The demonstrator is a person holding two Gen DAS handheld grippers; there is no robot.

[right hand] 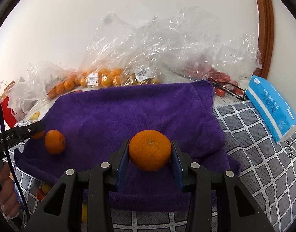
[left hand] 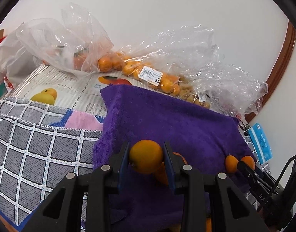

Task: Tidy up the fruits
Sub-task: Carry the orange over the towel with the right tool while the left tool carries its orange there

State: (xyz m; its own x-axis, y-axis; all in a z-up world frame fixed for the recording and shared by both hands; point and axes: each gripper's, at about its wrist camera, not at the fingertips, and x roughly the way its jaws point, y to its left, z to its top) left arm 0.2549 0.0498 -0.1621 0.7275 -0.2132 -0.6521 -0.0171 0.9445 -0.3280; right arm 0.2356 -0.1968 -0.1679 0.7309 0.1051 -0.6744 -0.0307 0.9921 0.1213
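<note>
My left gripper is shut on an orange, held just above the purple towel. My right gripper is shut on a second orange over the same towel. A third orange lies on the towel's left part; it also shows in the left wrist view beside the right gripper with its orange. The left gripper enters the right wrist view at the left edge. Another orange object lies partly hidden under my left gripper.
Clear plastic bags of small oranges and red fruit lie along the wall behind the towel. A grey checked cloth covers the table. A blue tissue pack lies at the right. A fruit-print mat lies at the left.
</note>
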